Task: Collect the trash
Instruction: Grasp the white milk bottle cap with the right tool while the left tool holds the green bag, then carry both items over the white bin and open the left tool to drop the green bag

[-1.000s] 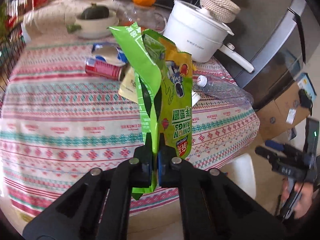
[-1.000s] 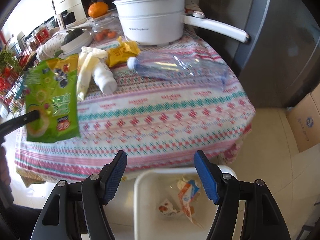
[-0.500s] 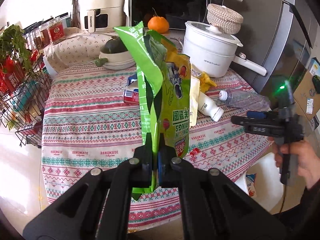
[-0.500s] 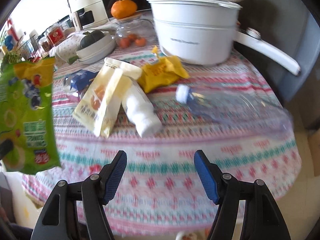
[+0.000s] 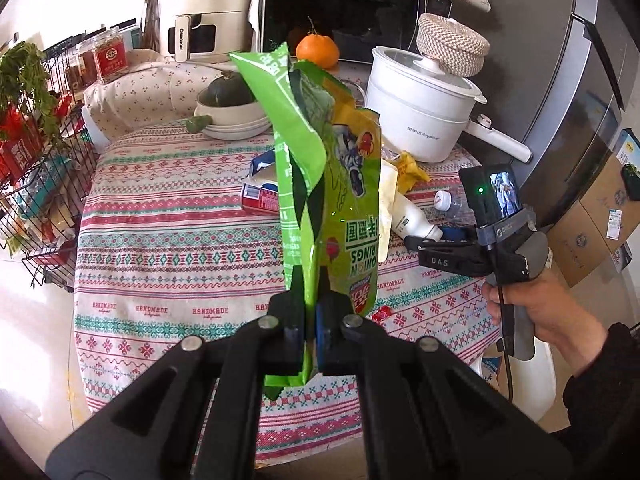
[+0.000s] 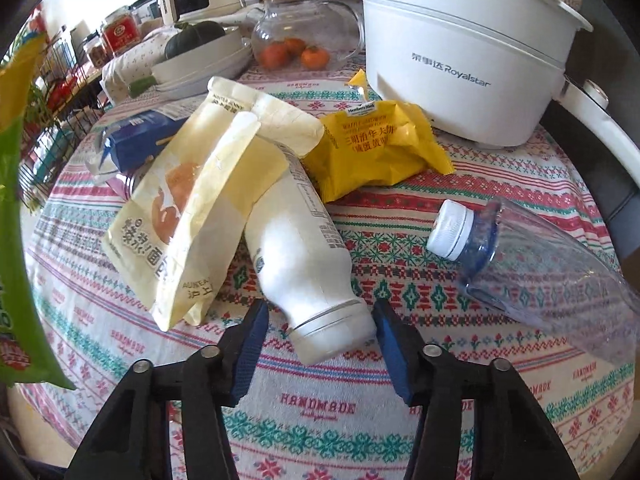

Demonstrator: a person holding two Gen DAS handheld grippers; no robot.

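My left gripper (image 5: 311, 308) is shut on the bottom edge of a green onion-rings bag (image 5: 340, 184), which it holds upright above the table; the bag also shows at the left edge of the right wrist view (image 6: 16, 240). My right gripper (image 6: 320, 320) sits low over the table with its jaws closing around the base of a white plastic bottle (image 6: 304, 256) lying on its side. A gap still shows at the left pad. A cream snack bag (image 6: 188, 208) leans on the bottle. A yellow wrapper (image 6: 376, 156) and a clear water bottle (image 6: 540, 264) lie nearby.
A blue carton (image 6: 136, 140) and a red can (image 5: 260, 200) lie behind the cream bag. A white pot (image 6: 460, 60), a glass jar of small oranges (image 6: 304, 40) and a bowl (image 5: 232, 116) stand at the back. A white bin (image 5: 540, 376) sits beside the patterned tablecloth (image 6: 320, 420).
My right gripper came forward and down from over the bin to the white bottle, and its jaws narrowed. The left gripper drew back a little, still holding the green bag.
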